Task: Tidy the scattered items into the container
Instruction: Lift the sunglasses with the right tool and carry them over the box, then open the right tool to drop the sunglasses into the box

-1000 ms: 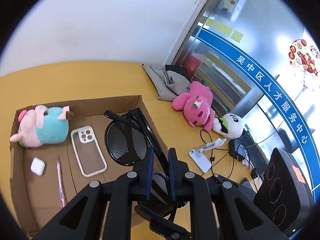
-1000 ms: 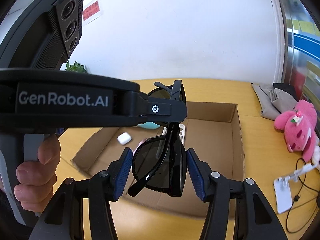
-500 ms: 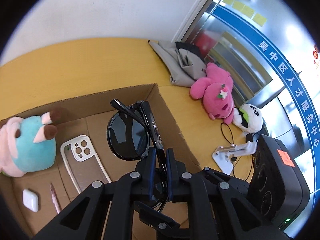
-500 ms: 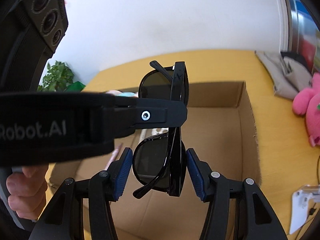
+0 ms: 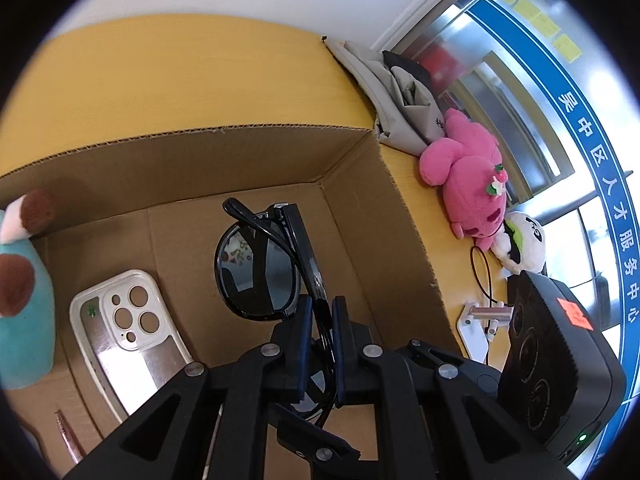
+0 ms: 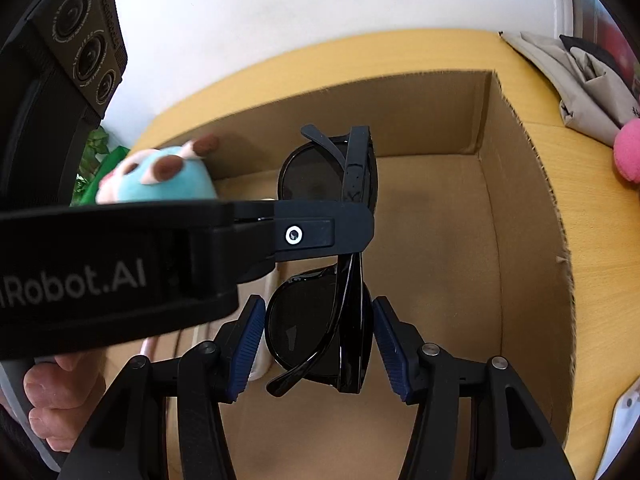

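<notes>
Two grippers are around one pair of black sunglasses (image 5: 260, 268), and both have come down toward the cardboard box (image 5: 360, 216) within the last second. In the earlier left wrist view the box was small and low in the frame; now its far wall and right corner fill the middle, and the folded glasses hang above the bare floor of the box.

The left gripper (image 5: 319, 344) is closed tight on the frame of the glasses near the bridge, with its blue pads pressing from both sides. In the right wrist view it crosses the frame from the left as a black bar. The right gripper (image 6: 320, 344) is half open: its blue pads (image 6: 248, 344) stand on each side of the lower lens, and a thin gap shows on both sides, so it seems not to press.

Inside the box, at the left of the left wrist view, there are already a blue plush toy (image 5: 20, 312), a white phone case (image 5: 124, 328) and a pink pen (image 5: 70, 436).

The glasses are now over the container, so this item is probably almost finished; what remains is to lower a little more and to release. The pink plush (image 5: 468, 184) on the yellow table (image 5: 160, 80), at the right of the frame, is outside the box.
</notes>
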Available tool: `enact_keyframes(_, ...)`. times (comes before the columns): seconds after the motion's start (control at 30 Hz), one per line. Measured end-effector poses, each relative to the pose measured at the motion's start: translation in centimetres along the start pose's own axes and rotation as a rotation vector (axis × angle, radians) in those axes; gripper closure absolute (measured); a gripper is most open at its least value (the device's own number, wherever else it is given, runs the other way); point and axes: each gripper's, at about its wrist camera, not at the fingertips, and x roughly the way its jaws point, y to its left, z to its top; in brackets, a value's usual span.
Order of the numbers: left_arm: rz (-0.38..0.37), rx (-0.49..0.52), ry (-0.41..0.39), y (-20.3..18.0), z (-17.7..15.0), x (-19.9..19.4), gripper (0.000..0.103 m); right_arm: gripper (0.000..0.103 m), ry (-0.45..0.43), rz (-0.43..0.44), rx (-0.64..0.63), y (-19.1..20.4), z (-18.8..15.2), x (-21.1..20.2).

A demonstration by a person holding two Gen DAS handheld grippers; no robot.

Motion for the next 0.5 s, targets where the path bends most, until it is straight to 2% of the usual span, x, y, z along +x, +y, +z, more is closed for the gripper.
enact_keyframes(0.2,0.011,-0.016,0.035,1.2,0.2,1.8,0.094,0.044,0.038,-0.012,0.017,-0.8,-0.3,1.6)
enact_keyframes(0.33,0.001,-0.038,0.038,1.9,0.4,2.0,0.094,0.044,0.042,-0.018,0.012,-0.9,-0.5,1.9)
enact_keyframes(0.5,0.029,-0.034,0.034,2.0,0.5,2.2,0.092,0.044,0.042,-0.03,0.004,-0.8,-0.9,1.9)
